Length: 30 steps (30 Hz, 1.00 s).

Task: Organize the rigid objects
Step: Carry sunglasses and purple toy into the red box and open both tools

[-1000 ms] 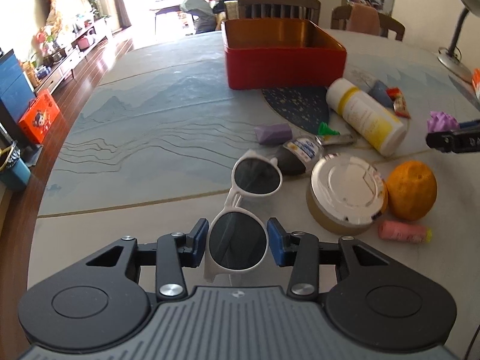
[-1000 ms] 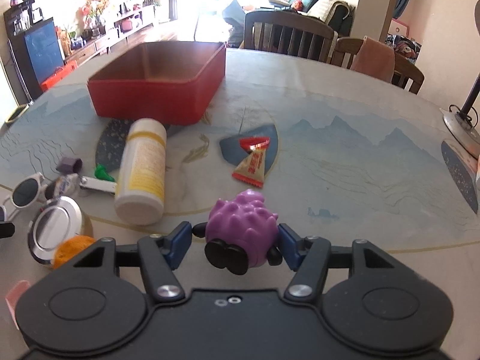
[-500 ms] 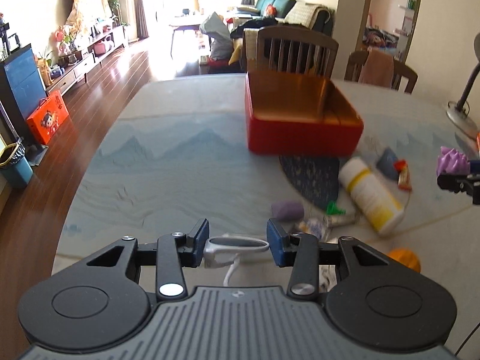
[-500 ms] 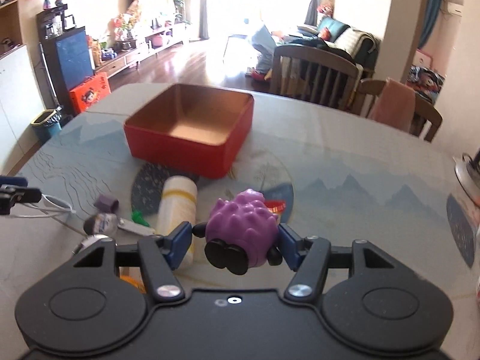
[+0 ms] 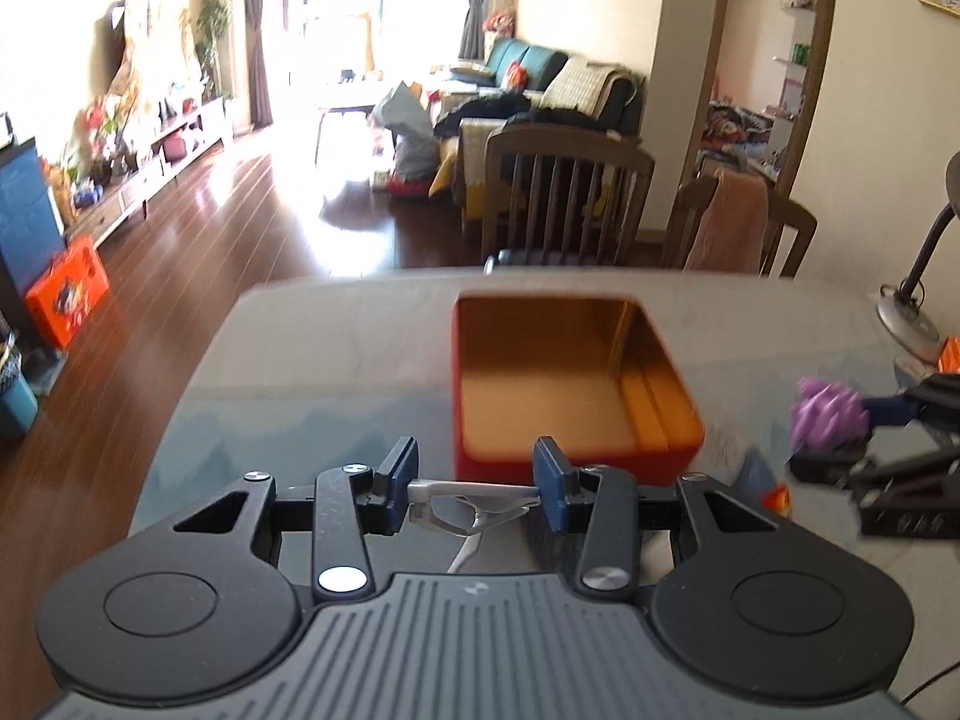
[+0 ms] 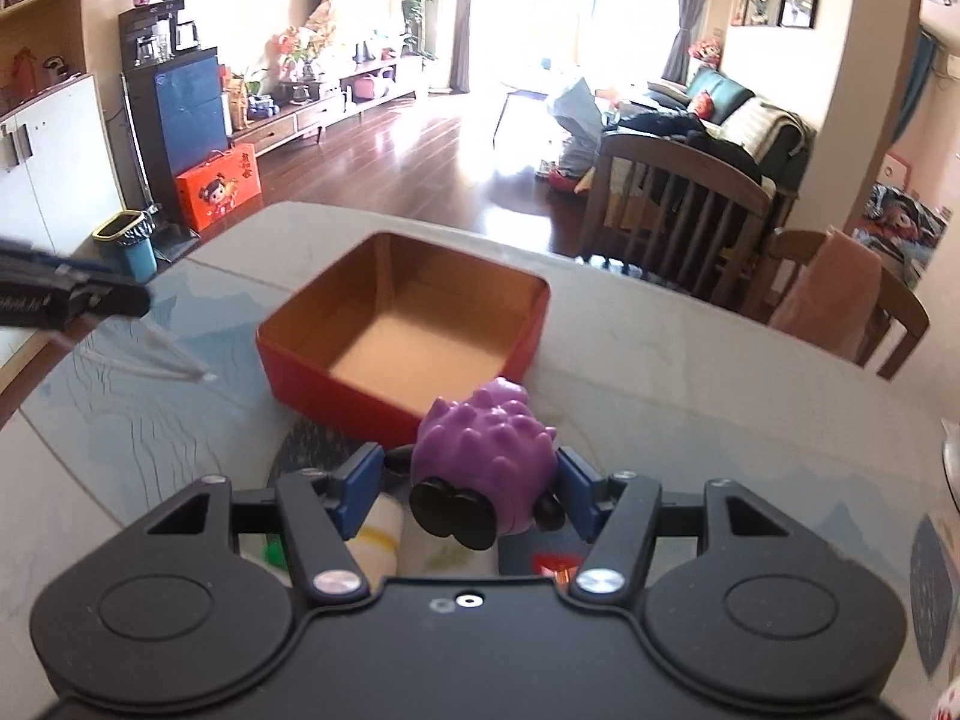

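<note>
You're carrying white-framed sunglasses [image 5: 474, 495] clamped in left claw [image 5: 475, 474], spiky purple toy [image 6: 485, 450] clamped in right claw [image 6: 468, 483]; empty red tin box [image 6: 312, 387] is waiting

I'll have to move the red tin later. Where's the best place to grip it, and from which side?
Take the red tin by its near wall, at the rim, probably from above, straddling it. It stands open-topped and empty, and looks too wide to span whole.
</note>
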### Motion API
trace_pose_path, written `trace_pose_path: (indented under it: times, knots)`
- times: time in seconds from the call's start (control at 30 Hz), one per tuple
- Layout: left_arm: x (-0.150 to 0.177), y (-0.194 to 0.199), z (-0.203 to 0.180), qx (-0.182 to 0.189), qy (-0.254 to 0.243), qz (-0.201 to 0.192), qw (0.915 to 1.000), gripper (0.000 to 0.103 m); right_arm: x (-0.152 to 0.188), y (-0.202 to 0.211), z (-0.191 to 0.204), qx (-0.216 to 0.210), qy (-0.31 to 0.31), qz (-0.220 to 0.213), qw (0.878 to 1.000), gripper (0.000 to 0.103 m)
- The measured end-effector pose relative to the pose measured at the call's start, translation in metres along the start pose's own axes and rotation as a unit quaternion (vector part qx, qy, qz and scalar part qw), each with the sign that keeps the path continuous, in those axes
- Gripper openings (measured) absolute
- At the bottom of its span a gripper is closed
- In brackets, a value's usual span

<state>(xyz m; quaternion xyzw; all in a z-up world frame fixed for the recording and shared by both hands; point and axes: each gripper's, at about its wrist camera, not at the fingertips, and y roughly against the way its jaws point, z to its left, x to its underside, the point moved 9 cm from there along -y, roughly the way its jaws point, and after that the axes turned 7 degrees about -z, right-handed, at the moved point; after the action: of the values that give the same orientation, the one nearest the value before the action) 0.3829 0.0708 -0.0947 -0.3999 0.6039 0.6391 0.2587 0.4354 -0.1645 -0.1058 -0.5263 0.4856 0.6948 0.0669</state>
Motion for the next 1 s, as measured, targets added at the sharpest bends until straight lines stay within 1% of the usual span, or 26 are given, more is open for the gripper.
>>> trace_pose_path:
  times: [0.1,0.2,0.37,0.47,0.7,0.87,1.0]
  knots:
    - [-0.024,-0.017,-0.006,0.002,-0.001,-0.013,0.9999,0.041,-0.012,-0.014,0.004,-0.01,0.009,-0.002,1.0,0.061]
    - [-0.044,-0.037,-0.01,0.007,0.009,-0.021,0.9997,0.041,-0.022,-0.03,0.009,-0.022,0.018,-0.002,1.0,0.061]
    - [-0.056,-0.079,-0.018,0.008,0.018,-0.011,0.9998,0.041,-0.03,-0.059,0.014,-0.033,0.028,0.007,0.999,0.061]
    - [-0.054,-0.107,-0.023,0.012,0.021,0.004,0.9997,0.041,-0.03,-0.078,0.017,-0.039,0.031,0.017,0.999,0.061]
    - [-0.032,-0.157,-0.028,0.012,0.022,0.043,0.9988,0.041,-0.015,-0.114,0.02,-0.053,0.038,0.051,0.997,0.061]
    - [-0.015,-0.178,-0.03,0.013,0.018,0.068,0.9974,0.041,-0.007,-0.131,0.024,-0.063,0.037,0.07,0.995,0.061]
    - [-0.002,-0.186,-0.03,0.012,0.01,0.088,0.996,0.041,-0.003,-0.139,0.026,-0.067,0.039,0.077,0.994,0.061]
